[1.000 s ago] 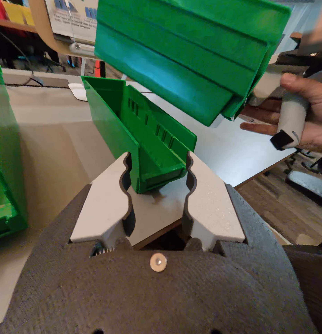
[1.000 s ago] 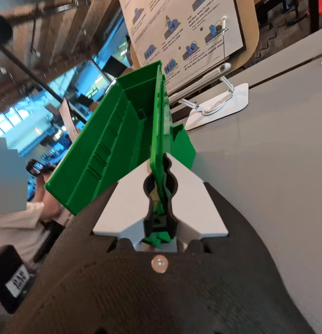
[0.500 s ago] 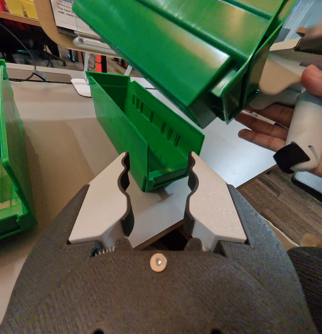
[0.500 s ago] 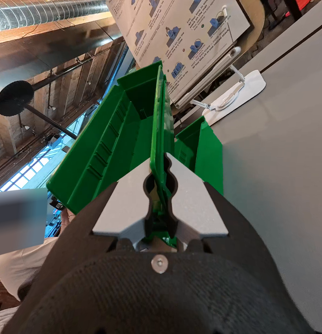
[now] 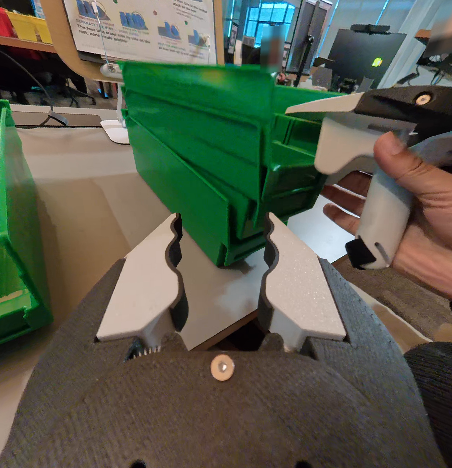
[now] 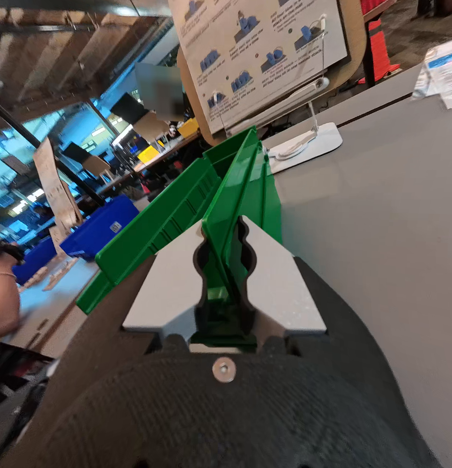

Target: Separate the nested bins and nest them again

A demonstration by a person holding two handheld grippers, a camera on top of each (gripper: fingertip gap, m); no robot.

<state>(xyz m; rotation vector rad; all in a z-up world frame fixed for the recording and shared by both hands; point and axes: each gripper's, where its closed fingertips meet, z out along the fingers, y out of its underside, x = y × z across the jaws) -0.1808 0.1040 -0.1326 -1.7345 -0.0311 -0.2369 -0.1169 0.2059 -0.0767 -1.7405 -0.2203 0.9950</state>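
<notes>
- Left gripper [image 5: 222,235]: released, nothing between its fingers; hangs over the near edge of the grey table [image 5: 75,202].
- Upper green bin [image 5: 194,106]: tilted, partly seated in the lower green bin [image 5: 179,192], at 12 o'clock just beyond the left fingertips.
- Right gripper [image 6: 221,228]: clenched on the upper bin's side wall, which runs off toward 12 o'clock.
- Third green bin [image 5: 9,228]: at 9 o'clock, on the table, apart from the pair.

3 green bins: 2 nested [image 5: 194,162] at 12 o'clock, 1 [image 5: 14,228] at 9; 2 grippers [image 5: 223,243] [image 6: 221,255]; 1 instruction board [image 5: 143,25].
</notes>
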